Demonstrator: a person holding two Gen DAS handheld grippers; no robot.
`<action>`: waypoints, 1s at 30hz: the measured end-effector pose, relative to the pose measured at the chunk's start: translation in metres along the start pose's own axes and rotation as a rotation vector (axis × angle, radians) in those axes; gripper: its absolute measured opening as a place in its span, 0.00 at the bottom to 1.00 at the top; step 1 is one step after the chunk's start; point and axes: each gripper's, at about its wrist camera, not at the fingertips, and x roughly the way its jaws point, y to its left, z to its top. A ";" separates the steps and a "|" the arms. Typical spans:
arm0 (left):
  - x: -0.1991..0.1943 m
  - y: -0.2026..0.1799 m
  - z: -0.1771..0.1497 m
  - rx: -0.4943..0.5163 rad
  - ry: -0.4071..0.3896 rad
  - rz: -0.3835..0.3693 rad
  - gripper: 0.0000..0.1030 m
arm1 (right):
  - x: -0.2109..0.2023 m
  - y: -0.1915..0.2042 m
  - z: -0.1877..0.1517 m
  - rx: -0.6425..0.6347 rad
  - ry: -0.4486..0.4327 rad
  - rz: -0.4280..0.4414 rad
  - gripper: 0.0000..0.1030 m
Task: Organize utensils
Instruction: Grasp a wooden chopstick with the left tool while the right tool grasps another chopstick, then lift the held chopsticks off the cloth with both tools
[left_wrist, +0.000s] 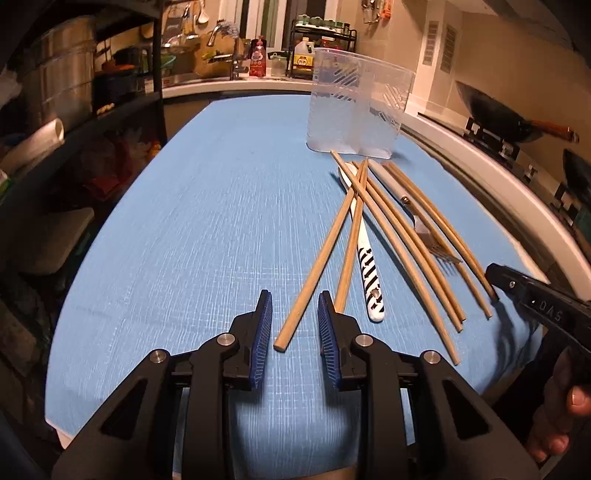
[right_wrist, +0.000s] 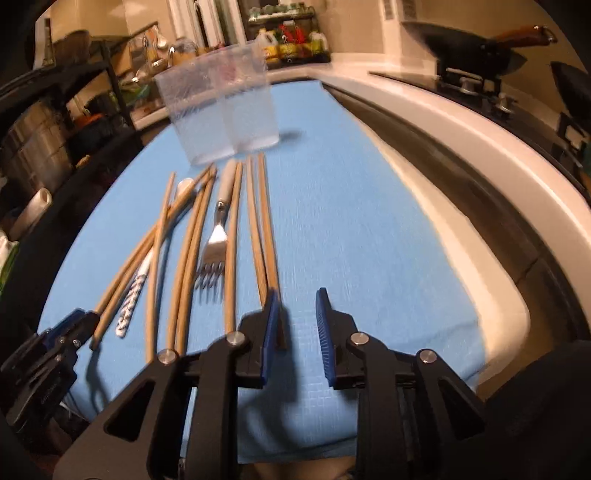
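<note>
Several wooden chopsticks (left_wrist: 391, 236) lie fanned on the blue cloth (left_wrist: 203, 221), with a white spoon with black stripes (left_wrist: 365, 266) and a metal fork with a pale handle (left_wrist: 424, 232) among them. A clear two-compartment plastic holder (left_wrist: 356, 107) stands upright behind them. My left gripper (left_wrist: 295, 314) is open and empty, just left of the near chopstick ends. My right gripper (right_wrist: 297, 314) is open and empty, its left finger beside the rightmost chopsticks (right_wrist: 266, 229). The fork (right_wrist: 216, 236), spoon (right_wrist: 133, 291) and holder (right_wrist: 218, 114) show in the right wrist view too.
A white counter edge (right_wrist: 461, 147) runs along the right of the cloth, with woks on a stove (right_wrist: 476, 51) beyond. A dark shelf with pots (left_wrist: 66, 96) stands at the left. A sink and bottles (left_wrist: 258, 55) are at the back.
</note>
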 end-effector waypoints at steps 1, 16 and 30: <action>0.000 -0.005 -0.001 0.036 -0.005 0.025 0.26 | 0.000 0.007 0.000 -0.039 -0.005 -0.029 0.24; -0.008 0.022 -0.003 -0.084 0.001 0.050 0.06 | -0.005 0.008 -0.002 -0.071 -0.019 -0.048 0.05; -0.004 0.012 -0.004 -0.019 -0.024 0.092 0.07 | -0.003 0.009 -0.004 -0.066 0.001 -0.053 0.05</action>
